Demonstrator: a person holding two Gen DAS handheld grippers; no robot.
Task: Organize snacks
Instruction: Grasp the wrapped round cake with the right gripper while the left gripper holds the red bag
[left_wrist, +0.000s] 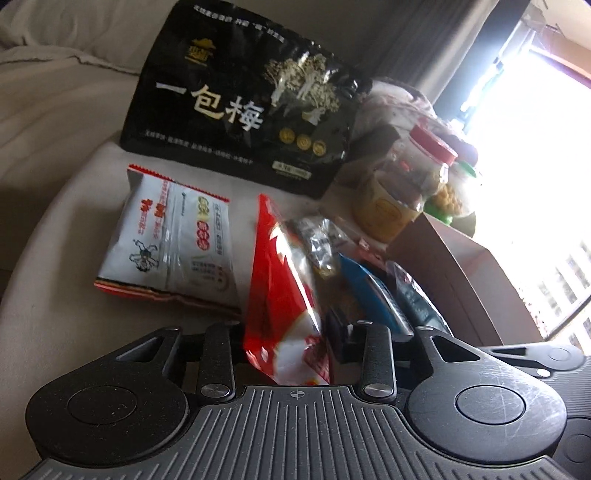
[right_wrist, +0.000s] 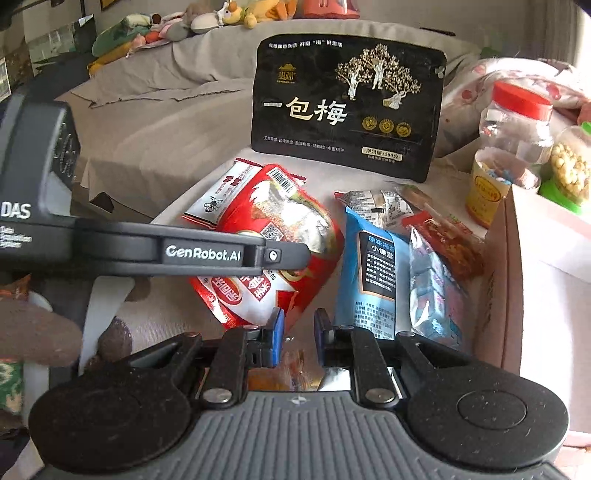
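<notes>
Left hand-held gripper (left_wrist: 295, 343) clamps the red snack bag (left_wrist: 284, 295); right hand-held gripper (right_wrist: 298, 328), jaws slightly parted and empty, should support the bag's sagging lower end during transfer.

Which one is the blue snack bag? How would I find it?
Find the big black pouch standing at the back. In front lies a row of packets; the blue snack bag is between the red bag and a clear pack of small blue sweets. Only it is solid blue.
</notes>
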